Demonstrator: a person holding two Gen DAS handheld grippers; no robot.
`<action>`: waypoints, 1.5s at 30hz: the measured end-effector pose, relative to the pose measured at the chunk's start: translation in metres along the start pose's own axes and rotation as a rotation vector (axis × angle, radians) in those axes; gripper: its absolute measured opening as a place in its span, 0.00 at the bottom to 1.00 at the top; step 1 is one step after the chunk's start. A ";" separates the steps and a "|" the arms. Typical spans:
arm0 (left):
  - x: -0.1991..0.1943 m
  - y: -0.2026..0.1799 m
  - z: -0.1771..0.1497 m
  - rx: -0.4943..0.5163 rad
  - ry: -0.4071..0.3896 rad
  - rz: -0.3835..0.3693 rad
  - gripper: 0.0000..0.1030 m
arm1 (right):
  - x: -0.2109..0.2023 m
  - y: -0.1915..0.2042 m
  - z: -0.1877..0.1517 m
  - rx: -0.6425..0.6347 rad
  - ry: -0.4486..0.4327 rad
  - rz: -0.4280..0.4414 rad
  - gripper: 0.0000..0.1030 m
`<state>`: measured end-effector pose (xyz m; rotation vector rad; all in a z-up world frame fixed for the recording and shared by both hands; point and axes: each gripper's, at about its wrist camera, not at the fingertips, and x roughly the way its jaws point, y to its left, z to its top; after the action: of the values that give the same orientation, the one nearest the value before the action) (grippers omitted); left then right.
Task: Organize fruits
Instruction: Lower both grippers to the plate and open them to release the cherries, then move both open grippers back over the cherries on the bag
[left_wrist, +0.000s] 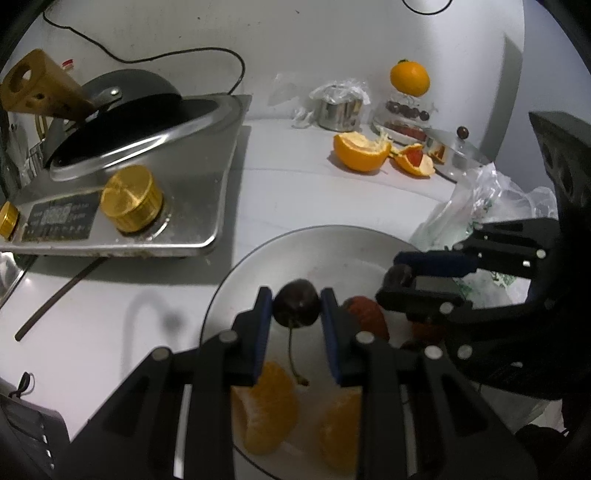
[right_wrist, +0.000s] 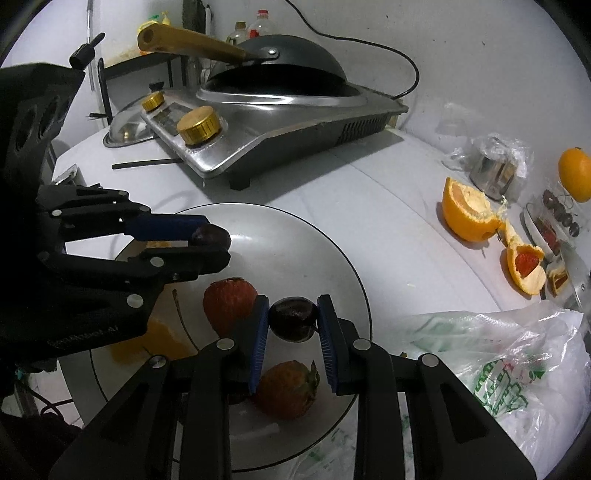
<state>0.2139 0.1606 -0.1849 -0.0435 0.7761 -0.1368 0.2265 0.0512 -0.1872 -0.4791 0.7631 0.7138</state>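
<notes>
A round white plate (left_wrist: 314, 247) (right_wrist: 295, 236) lies on the white counter. My left gripper (left_wrist: 295, 301) hangs over the plate, shut on a dark cherry (left_wrist: 297, 312) whose stem dangles down. My right gripper (right_wrist: 293, 312) hovers just beside it, shut on a second dark cherry (right_wrist: 293, 325). Each gripper also shows in the other view: the right gripper (left_wrist: 393, 275) and the left gripper (right_wrist: 216, 238). On the plate lie two strawberries (right_wrist: 229, 304) (right_wrist: 288, 391) and two orange segments (left_wrist: 266, 406) (left_wrist: 340, 424).
An induction cooker (right_wrist: 280, 129) carrying a black wok (right_wrist: 280, 70) stands behind the plate, and a dark chopstick (left_wrist: 59, 295) lies in front of it. Orange peels (right_wrist: 465, 210), a whole orange (left_wrist: 409, 78), a steel cup (left_wrist: 338, 110) and a fruit container (right_wrist: 554, 221) sit far right. A plastic bag (right_wrist: 498, 362) lies beside the plate.
</notes>
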 end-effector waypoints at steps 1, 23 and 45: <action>-0.001 0.000 0.000 0.000 -0.001 0.002 0.27 | 0.000 0.000 0.000 0.000 0.001 -0.001 0.27; -0.044 -0.005 -0.006 -0.007 -0.054 0.033 0.52 | -0.036 0.006 -0.005 0.007 -0.037 -0.052 0.36; -0.087 -0.052 -0.011 0.047 -0.126 0.027 0.65 | -0.101 -0.006 -0.036 0.062 -0.114 -0.088 0.36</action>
<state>0.1391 0.1211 -0.1275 0.0031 0.6472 -0.1251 0.1627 -0.0156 -0.1322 -0.4100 0.6517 0.6282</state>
